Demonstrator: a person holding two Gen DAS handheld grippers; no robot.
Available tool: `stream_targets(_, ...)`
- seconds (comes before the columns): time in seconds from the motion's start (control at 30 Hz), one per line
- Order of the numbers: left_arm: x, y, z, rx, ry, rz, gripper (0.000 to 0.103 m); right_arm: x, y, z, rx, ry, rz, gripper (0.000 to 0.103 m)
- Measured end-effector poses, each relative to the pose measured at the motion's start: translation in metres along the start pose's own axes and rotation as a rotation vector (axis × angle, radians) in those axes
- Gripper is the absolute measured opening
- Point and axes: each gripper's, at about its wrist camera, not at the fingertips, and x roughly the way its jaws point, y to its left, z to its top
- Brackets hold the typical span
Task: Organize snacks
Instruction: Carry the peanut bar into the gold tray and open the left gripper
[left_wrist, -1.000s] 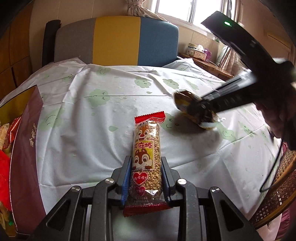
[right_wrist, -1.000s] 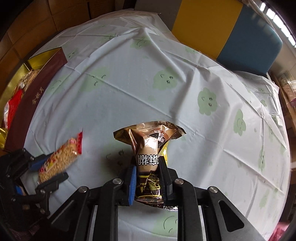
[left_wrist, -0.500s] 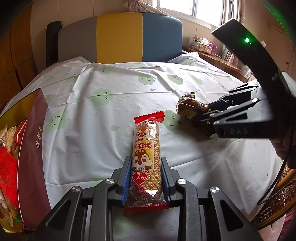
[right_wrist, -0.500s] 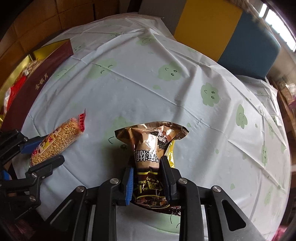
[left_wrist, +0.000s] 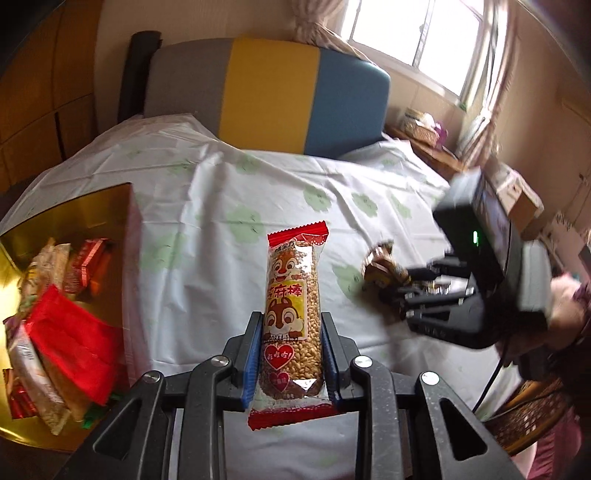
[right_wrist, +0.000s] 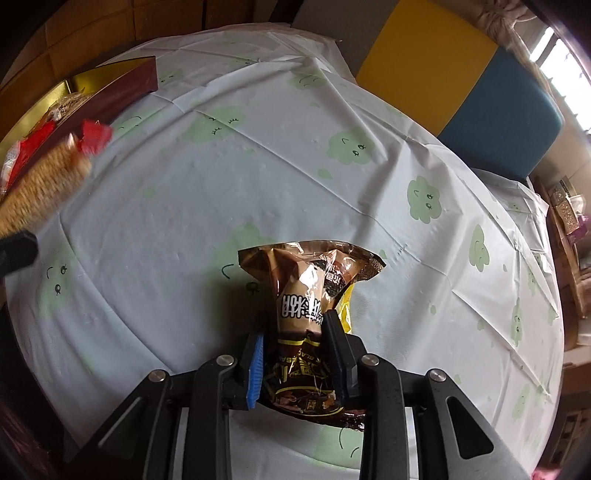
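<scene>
I see one table under a white cloth printed with green clouds, and one striped chair at its far side. One open gift box with a gold lining sits at the table's left edge; it holds several wrapped snacks, too jumbled to count.

In my left gripper I hold one sesame stick bar, a clear wrapper with red ends and a squirrel print. The blue pads press both long sides of its near half. Its long axis runs straight out along the fingers, near end behind the pads, far red end pointing toward the chair. The bar hangs clear above the cloth, right of the box.

In my right gripper sits one brown sesame snack packet. Its long axis also follows the fingers, with the crimped, flared end pointing to the far side. The jaws are opening; the packet is between them, the right pad touching it and a slim gap showing at the left pad. Its far end lies close over the cloth, near the table's middle.
</scene>
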Motion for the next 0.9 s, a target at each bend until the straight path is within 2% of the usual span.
stream_targets(0.2,-0.036,0.068,0.032,-0.194,-0.047,0.029,0.029,-0.002,0.002,-0.001,0.0,-0.002,-0.003,0.032)
stream_targets(0.27,-0.039,0.093,0.039,-0.251,-0.05,0.06,0.029,-0.002,0.003,-0.002,0.0,-0.002,-0.003,0.032)
stream_targets(0.33,-0.037,0.12,0.044,-0.312,-0.035,0.093,0.029,-0.002,0.003,-0.002,-0.001,-0.002,-0.003,0.032)
stream_targets(0.5,-0.022,0.171,0.046,-0.453,0.024,0.106,0.029,-0.002,0.002,-0.002,-0.001,-0.002,-0.003,0.032)
stream_targets(0.67,-0.001,0.195,0.046,-0.543,0.077,0.119,0.029,-0.003,0.002,-0.002,-0.002,-0.002,-0.002,0.032)
stream_targets(0.83,0.016,0.207,0.051,-0.583,0.097,0.129,0.029,-0.002,0.002,-0.002,-0.002,-0.002,-0.003,0.032)
stream_targets(0.9,0.025,0.212,0.052,-0.584,0.123,0.142,0.032,-0.003,0.002,-0.002,-0.003,-0.002,-0.003,0.032)
